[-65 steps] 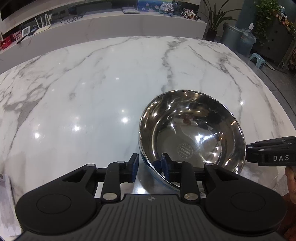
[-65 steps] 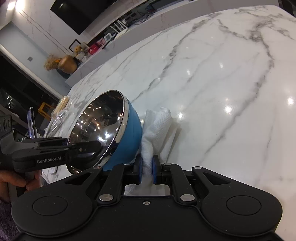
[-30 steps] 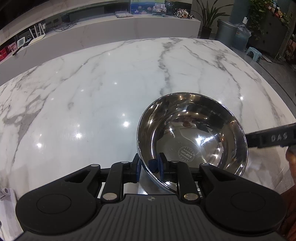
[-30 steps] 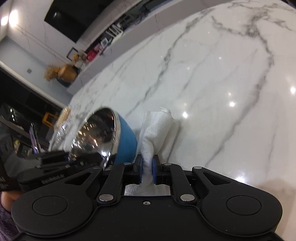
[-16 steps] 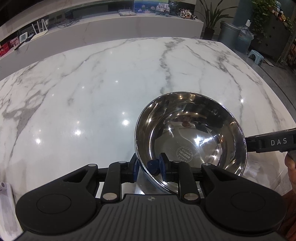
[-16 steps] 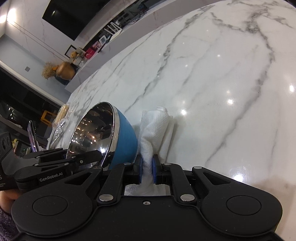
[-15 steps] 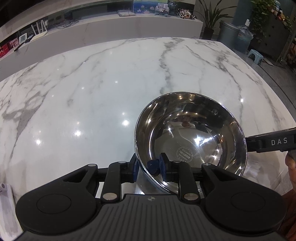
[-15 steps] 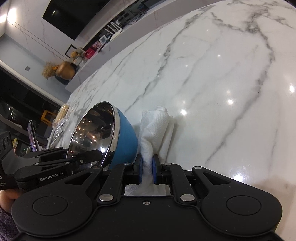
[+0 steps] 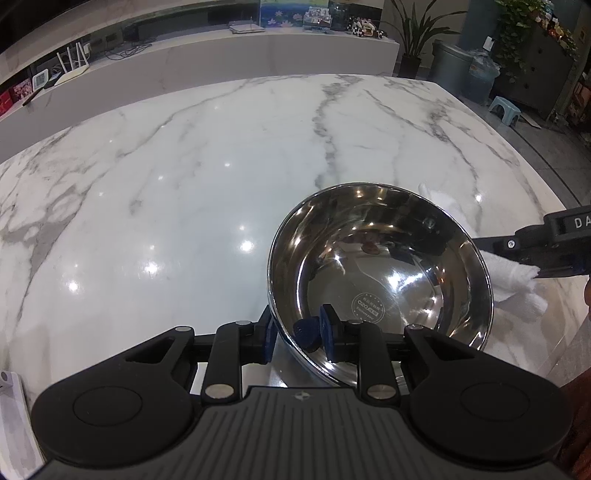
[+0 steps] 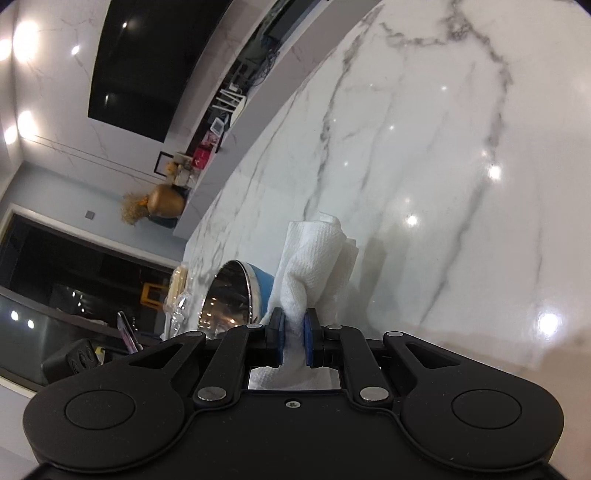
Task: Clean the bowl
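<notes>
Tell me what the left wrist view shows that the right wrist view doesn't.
Only the left wrist view shows the bowl's shiny inside with a round stamp at the bottom, and the left claw gripping its near rim, one pad inside and one outside.

Only the right wrist view shows the bowl's blue outer shell and the paper towel pinched in the shut right claw.

Both show the bowl, the towel beside it, and the marble table.

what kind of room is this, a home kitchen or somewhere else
Probably a home's open living or dining area: a large marble table, a long ledge with routers and ornaments, potted plants and a big dark wall screen.
</notes>
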Available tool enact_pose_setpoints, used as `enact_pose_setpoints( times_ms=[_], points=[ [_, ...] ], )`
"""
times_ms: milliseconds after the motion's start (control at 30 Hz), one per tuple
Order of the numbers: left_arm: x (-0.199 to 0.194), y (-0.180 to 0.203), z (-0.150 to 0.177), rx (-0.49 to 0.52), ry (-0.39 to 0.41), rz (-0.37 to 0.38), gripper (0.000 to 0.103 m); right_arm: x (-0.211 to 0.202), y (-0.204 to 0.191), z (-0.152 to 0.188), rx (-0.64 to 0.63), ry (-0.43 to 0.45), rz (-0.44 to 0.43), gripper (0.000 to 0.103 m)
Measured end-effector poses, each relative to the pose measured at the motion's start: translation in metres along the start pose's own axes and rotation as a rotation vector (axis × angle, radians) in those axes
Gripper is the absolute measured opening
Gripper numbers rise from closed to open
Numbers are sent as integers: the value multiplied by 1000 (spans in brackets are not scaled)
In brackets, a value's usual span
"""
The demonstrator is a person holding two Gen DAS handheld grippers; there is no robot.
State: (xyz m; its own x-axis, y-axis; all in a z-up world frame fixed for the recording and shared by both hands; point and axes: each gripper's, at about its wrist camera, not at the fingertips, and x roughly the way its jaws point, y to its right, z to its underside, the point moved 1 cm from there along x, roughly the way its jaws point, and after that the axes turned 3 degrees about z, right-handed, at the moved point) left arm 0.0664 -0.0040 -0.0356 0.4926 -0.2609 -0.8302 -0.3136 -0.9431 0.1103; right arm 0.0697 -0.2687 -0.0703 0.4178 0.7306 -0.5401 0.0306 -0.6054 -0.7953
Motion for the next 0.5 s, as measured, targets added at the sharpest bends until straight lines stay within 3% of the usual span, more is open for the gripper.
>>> enact_pose_setpoints(
  times_ms=[333, 500],
  points=[
    [3, 3, -2, -2, 7, 0, 23, 17, 6, 3, 14, -61, 77, 10],
    [4, 4, 1, -32, -26, 32, 37, 19, 8, 3, 21, -59, 81, 10]
  ],
)
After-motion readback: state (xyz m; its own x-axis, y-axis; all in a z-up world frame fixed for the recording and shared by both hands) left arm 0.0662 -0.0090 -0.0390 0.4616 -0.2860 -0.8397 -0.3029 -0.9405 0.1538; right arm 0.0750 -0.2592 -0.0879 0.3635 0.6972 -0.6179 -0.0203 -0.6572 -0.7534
